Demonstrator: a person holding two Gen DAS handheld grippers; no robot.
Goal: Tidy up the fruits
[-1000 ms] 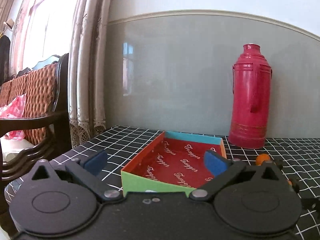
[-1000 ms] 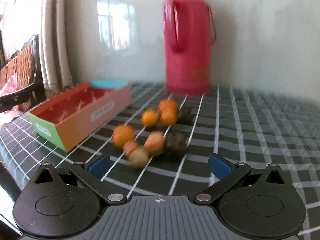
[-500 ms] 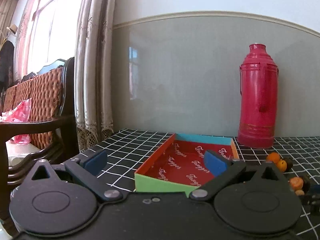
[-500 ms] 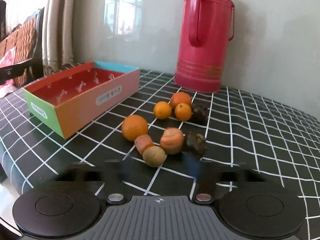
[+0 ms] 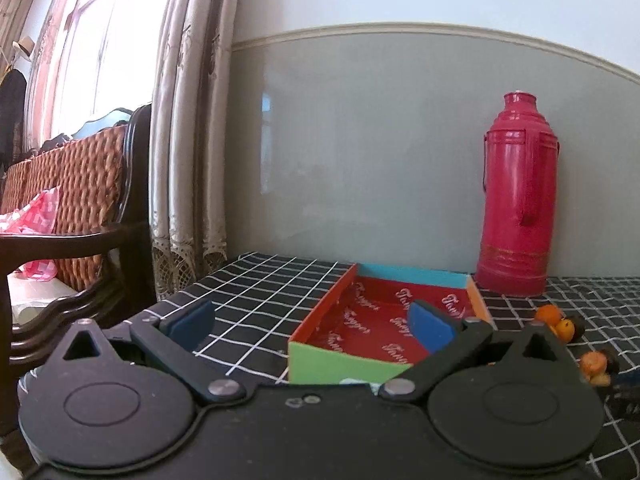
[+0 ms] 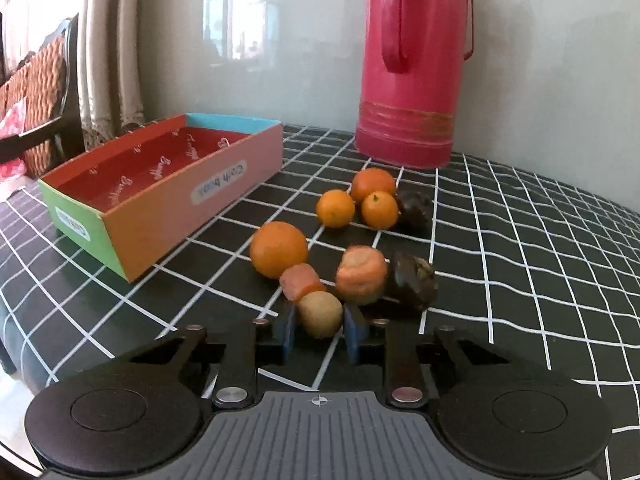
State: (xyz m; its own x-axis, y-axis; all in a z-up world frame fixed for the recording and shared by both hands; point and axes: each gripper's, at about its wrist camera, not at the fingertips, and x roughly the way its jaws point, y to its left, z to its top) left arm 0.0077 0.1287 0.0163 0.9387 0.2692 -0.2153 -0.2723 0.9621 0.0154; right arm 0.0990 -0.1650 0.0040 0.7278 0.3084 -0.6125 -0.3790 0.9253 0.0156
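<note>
My right gripper (image 6: pixel 319 330) has just closed its jaws onto the brown fruit (image 6: pixel 320 314), low on the tablecloth (image 6: pixel 520 280). It touches the orange chunk (image 6: pixel 301 281); lifting may roll that one. Round skin could slip. My left gripper (image 5: pixel 312 322) gapes empty above the box (image 5: pixel 348 366).

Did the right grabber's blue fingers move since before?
Yes. The right gripper has just closed its jaws inward onto the brown fruit, which lies on the checked tablecloth.

Brown kiwi (image 6: pixel 320 314) between blue fingers (image 6: pixel 286 332)
</note>
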